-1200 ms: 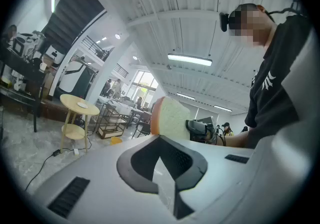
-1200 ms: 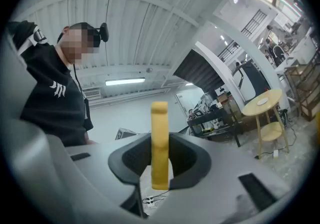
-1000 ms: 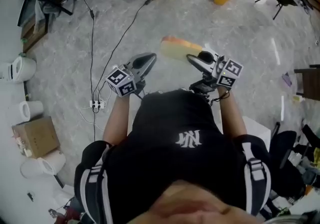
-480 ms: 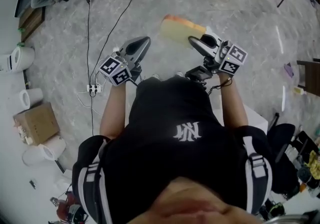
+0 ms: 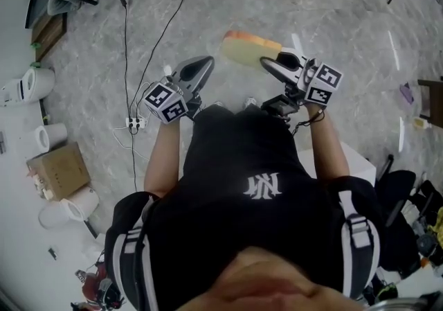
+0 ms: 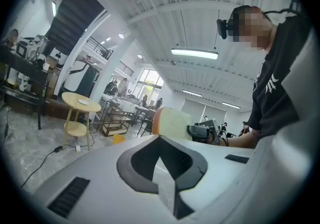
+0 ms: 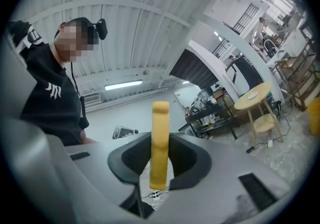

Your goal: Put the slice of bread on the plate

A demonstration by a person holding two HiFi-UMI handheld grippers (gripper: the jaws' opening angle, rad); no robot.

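The slice of bread (image 5: 249, 48) is standing on its edge in the right claw (image 5: 268, 64), which is clenching its lower part, in the air above the floor (image 5: 332, 32). It is looking light, soft and easy to crush, so a gentle hold across the flat faces seems best. The left claw (image 5: 205, 66) is hanging beside it, jaws together and holding nothing. No plate is showing

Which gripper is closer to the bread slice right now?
Right. The right gripper is clamped on the bread slice; the left gripper hangs apart to its left, jaws together, empty.
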